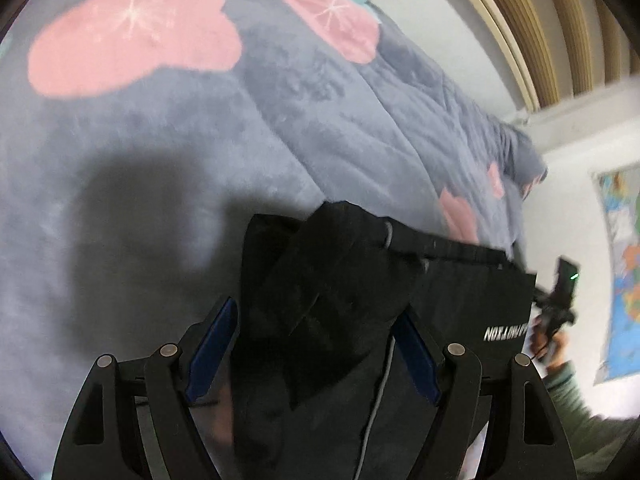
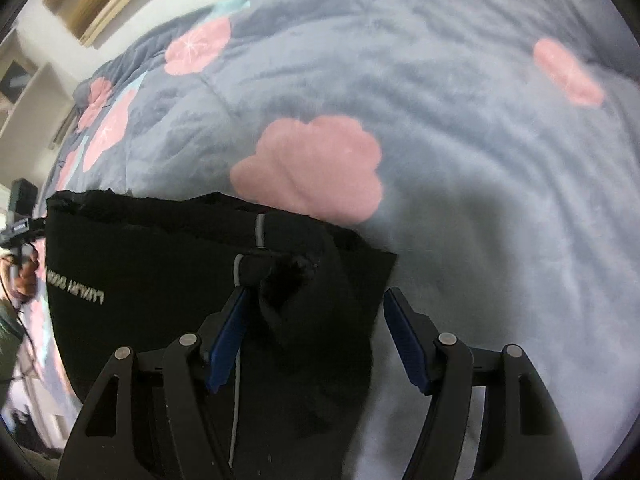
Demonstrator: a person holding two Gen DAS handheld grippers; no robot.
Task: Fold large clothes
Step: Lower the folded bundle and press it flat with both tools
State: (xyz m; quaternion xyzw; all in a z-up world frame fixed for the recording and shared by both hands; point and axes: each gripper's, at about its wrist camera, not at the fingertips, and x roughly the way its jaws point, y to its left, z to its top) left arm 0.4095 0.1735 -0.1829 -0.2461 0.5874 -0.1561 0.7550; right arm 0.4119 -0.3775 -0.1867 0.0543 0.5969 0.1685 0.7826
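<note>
A black garment (image 1: 340, 280) with white piping and white lettering hangs stretched between my two grippers above a grey bed cover. My left gripper (image 1: 316, 328) has bunched black cloth between its blue pads (image 1: 212, 352), with the jaws spread wide around it. In the right wrist view the garment (image 2: 160, 280) fills the lower left. My right gripper (image 2: 316, 320) also stands wide, with a corner of the cloth lying between its blue pads (image 2: 408, 344). The other gripper shows at the far edge of each view, right gripper (image 1: 560, 292) and left gripper (image 2: 20, 216).
The bed is covered by a grey plush blanket (image 1: 160, 140) with pink flower shapes (image 2: 316, 168). A white wall and wooden slats (image 1: 540, 20) lie beyond it. A coloured map (image 1: 624, 272) hangs on the wall at the right.
</note>
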